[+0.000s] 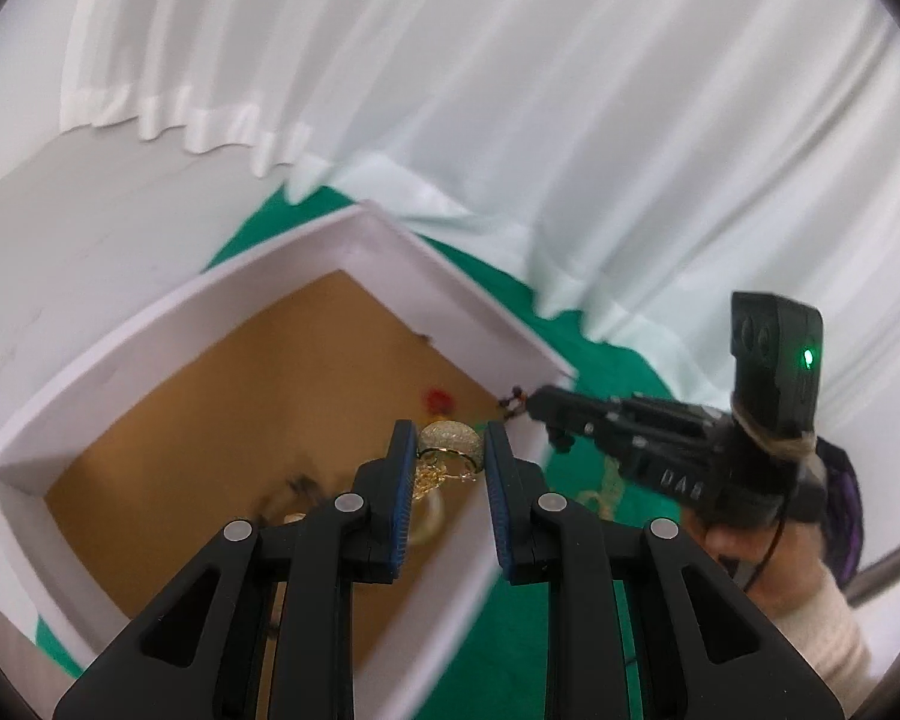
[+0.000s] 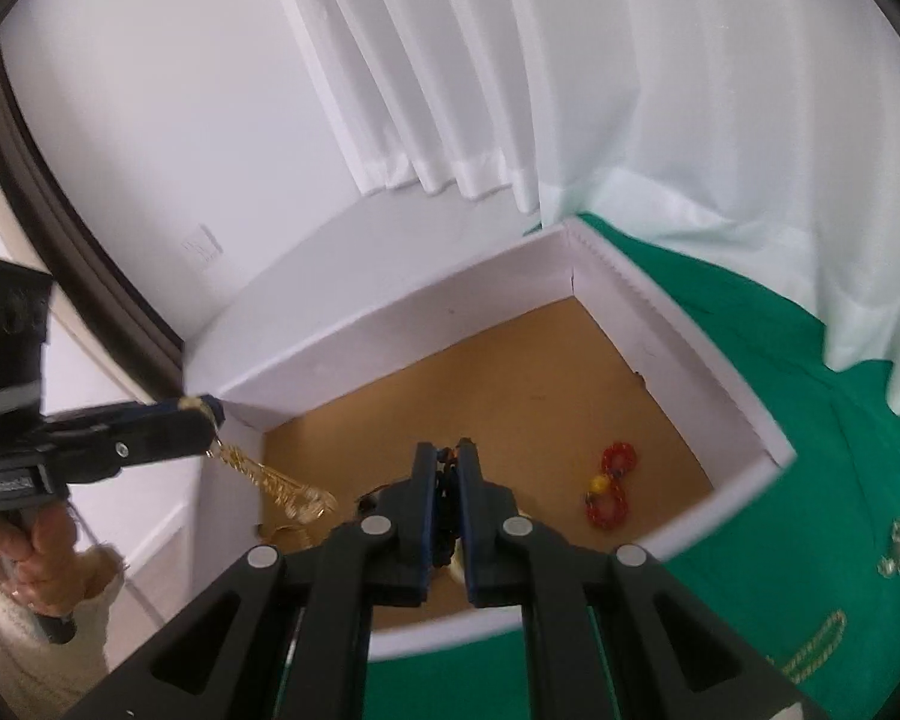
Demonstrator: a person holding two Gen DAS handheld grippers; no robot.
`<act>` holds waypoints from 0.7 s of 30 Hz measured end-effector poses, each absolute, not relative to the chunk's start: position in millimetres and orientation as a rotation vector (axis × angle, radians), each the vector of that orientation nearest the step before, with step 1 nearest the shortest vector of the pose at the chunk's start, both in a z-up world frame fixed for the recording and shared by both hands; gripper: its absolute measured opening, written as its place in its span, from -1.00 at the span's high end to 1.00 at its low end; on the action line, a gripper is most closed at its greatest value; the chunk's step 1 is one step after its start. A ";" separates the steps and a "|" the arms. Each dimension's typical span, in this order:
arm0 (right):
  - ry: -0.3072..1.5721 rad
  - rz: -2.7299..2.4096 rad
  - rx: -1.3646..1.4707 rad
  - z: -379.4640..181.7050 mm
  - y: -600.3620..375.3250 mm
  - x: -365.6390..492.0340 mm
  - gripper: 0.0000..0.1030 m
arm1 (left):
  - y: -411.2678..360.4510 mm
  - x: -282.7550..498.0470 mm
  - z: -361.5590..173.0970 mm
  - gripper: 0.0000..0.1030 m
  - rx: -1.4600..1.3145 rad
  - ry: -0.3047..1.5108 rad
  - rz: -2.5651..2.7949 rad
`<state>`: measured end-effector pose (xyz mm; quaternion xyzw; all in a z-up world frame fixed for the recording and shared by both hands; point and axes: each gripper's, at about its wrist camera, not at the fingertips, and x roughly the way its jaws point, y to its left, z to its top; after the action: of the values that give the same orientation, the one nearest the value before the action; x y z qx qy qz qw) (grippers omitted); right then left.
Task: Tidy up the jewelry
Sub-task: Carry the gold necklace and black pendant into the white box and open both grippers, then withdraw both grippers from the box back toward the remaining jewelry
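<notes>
While our left gripper (image 1: pixel 449 450) pinches a gold chain piece (image 2: pixel 270 477) that dangles over the white box (image 2: pixel 390 324), our right gripper (image 2: pixel 447 468) is clamped shut on a dark beaded string (image 2: pixel 446 498). Both hang above the box's brown floor, where a red bead bracelet (image 2: pixel 611 489) lies. More gold jewelry (image 2: pixel 813 648) rests outside on the green cloth (image 2: pixel 750 420).

A staged recording corner in an indoor room is indicated. White pleated curtains (image 2: pixel 450 90) are hung as a backdrop. The desk is covered by a green felt cloth (image 2: pixel 780 420). A plain white wall (image 2: pixel 150 150) with a wall socket plate (image 2: pixel 203 247) and a dark brown door frame (image 2: pixel 60 228) are seen.
</notes>
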<state>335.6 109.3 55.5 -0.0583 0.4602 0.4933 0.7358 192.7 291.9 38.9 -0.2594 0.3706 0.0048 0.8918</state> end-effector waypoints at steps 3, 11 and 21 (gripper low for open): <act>1.017 1.052 -0.197 32.6 138.1 343.6 0.87 | 310.5 218.3 14.5 0.58 -0.556 0.790 0.054; 1.009 0.917 -0.296 -10.4 161.4 351.3 -0.24 | 316.9 248.9 -43.3 -0.05 -0.434 0.895 0.215; 0.880 0.821 -0.208 15.0 45.3 319.0 -0.71 | 244.0 177.6 6.0 -0.84 -0.259 0.774 0.264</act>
<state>319.0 45.3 15.0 -0.0976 0.4131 0.3855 0.8193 177.6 244.0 6.0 -0.1254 0.3754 0.1281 0.9093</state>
